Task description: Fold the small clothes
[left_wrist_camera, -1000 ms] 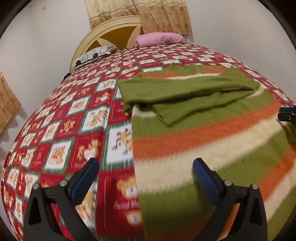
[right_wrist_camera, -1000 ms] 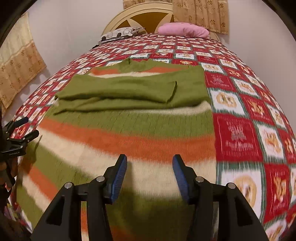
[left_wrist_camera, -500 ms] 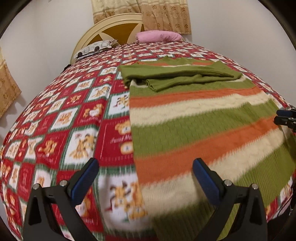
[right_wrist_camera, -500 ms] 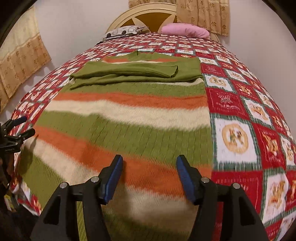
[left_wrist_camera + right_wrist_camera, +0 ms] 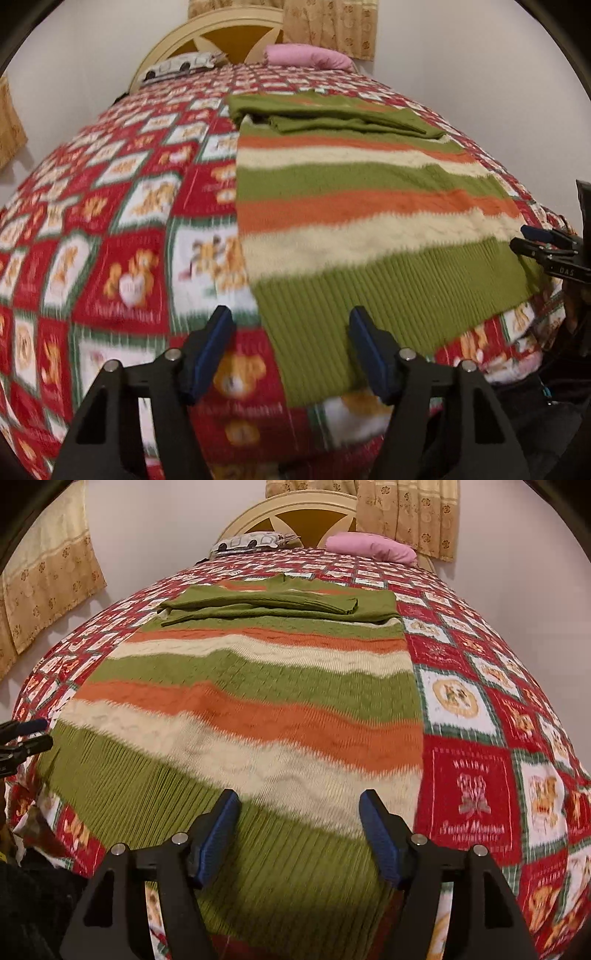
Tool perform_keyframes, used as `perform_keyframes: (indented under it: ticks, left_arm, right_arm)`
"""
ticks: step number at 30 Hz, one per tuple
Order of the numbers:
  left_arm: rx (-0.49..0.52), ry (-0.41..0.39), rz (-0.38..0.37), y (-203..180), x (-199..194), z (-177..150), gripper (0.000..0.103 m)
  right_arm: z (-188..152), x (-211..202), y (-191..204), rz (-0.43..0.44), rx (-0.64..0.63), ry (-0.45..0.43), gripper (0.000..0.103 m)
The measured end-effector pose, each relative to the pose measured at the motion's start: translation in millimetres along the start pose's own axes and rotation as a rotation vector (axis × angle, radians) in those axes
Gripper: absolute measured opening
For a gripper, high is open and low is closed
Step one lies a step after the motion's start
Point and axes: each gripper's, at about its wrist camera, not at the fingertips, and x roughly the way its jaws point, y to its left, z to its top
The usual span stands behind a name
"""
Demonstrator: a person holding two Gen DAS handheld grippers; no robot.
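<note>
- Sweater (image 5: 258,701): striped knit, green/orange/cream, lying flat on bed (image 5: 480,775); sleeves already folded across the chest at 12 o'clock; ribbed green hem (image 5: 369,295) nearest both cams, at bed's near edge.
- L claw (image 5: 291,350): released, jaws wide, nothing between them; hovers above hem's L corner, approx. 6 o'clock in L view. Contact w/ fabric: none seen.
- R claw (image 5: 299,830): released, jaws wide, empty; over hem toward its R corner, 6 o'clock in R view. Also visible at 3 o'clock in L view.
- Handling (est.): soft, limp, light-to-medium wt; thick knit will stretch and sag if lifted by one point; not slippery, likely clings to the blanket.
- Grip pts (est.): pinch ribbed hem at both corners, both layers together, then carry toward the 12 o'clock end for a half fold.
- Risk (est.): catching top layer only, or blanket w/ it; uneven lift skews the fold.
- Background: pink pillow (image 5: 369,548) and headboard (image 5: 306,520) at 12 o'clock.
</note>
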Motion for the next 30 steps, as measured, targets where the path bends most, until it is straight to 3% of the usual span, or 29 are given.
perform_keyframes:
  ticks: [4,5,10,11,12,16,20,23,26,29,30]
  left_arm:
    - [-0.044,0.047,-0.047,1,5,-9,0.052]
    - [-0.050,0.053,-0.065,0,6,-10,0.043]
    - [-0.062,0.033,-0.086,-2,7,-9,0.037]
    - [-0.059,0.032,-0.083,-2,6,-10,0.018]
    - [-0.057,0.035,-0.090,-2,6,-11,0.008]
    - [-0.037,0.001,-0.105,-2,-6,-8,0.006]
    - [-0.028,-0.048,-0.124,0,-18,-4,0.006]
    - [-0.028,-0.041,-0.127,1,-14,-5,0.006]
    - [-0.036,-0.021,-0.129,3,-7,-6,0.006]
    - [-0.053,-0.007,-0.134,5,-2,-8,0.006]
    - [-0.058,0.001,-0.133,6,-1,-9,0.007]
  right_arm:
    - [-11,-8,0,0.001,0.020,-0.017,0.069]
    - [-13,-9,0,0.005,0.033,-0.021,0.069]
    - [-20,-16,-2,-0.003,0.043,-0.038,0.069]
    - [-21,-18,-4,-0.009,0.051,-0.039,0.069]
    - [-21,-21,-8,-0.008,0.067,-0.042,0.069]
    - [-26,-36,-25,-0.010,0.136,-0.063,0.069]
    - [-37,-45,-49,0.043,0.244,-0.011,0.068]
    - [-46,-48,-55,0.034,0.261,0.006,0.067]
    - [-52,-47,-54,0.052,0.264,0.031,0.053]
    - [-55,-46,-48,0.069,0.243,0.032,0.051]
    - [-54,-46,-45,0.068,0.238,0.030,0.042]
